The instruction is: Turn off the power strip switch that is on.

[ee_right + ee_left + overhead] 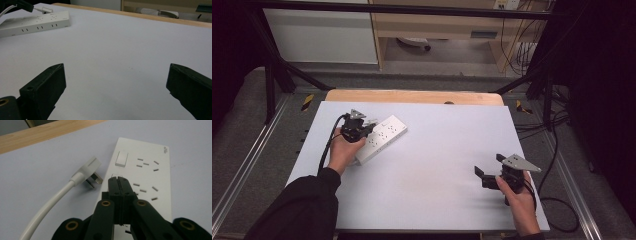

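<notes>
High view, power strip [379, 138] lying diagonally, long axis near-left to far-right

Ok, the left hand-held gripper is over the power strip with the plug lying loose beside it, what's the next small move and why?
Probably open the left hand-held gripper and shift it onto the plug. Its jaws are shut on nothing above the power strip, while the plug lies unplugged beside the strip on the table.
</notes>
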Available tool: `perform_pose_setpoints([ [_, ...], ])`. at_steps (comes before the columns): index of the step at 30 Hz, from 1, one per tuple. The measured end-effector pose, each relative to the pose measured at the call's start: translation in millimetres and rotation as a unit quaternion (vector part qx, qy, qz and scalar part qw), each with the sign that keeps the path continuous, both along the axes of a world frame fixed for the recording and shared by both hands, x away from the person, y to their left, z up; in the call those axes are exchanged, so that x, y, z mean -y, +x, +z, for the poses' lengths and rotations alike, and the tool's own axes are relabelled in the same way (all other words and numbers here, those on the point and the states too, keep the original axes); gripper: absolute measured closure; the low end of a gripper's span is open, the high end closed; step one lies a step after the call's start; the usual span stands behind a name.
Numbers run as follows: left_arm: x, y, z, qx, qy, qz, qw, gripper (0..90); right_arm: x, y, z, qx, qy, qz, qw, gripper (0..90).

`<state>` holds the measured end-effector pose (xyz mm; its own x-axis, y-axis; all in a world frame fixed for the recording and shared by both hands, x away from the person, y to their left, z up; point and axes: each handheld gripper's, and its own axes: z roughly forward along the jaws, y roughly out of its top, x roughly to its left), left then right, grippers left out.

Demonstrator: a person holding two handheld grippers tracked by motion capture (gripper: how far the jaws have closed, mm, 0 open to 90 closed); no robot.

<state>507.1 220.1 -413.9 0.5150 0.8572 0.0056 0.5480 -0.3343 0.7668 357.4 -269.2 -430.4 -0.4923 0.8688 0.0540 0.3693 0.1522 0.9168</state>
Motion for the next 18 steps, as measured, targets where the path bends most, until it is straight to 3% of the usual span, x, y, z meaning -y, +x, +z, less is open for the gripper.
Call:
perform_pose_setpoints([
  [3, 2.0, -1.2, 2.0, 0.004, -0.009, -0.001, 1.0, 89.2, 0.2, 0.1, 0.0, 0.001, 0.0, 0.0, 1.0, 3.0],
  [13, 8.9, -2.6, 10.3, 0.027, -0.013, 0.006, 0.9995, 54.8, 0.1, 0.1, 0.0, 0.0, 0.0, 0.0, 1.0, 3.0],
  [18, 11.2, -1.5, 10.6, 0.024, -0.02, 0.002, 0.9995, 44.3, 0.0, 0.3, -0.1, 0.0, -0.001, 0.001, 1.0, 3.0],
])
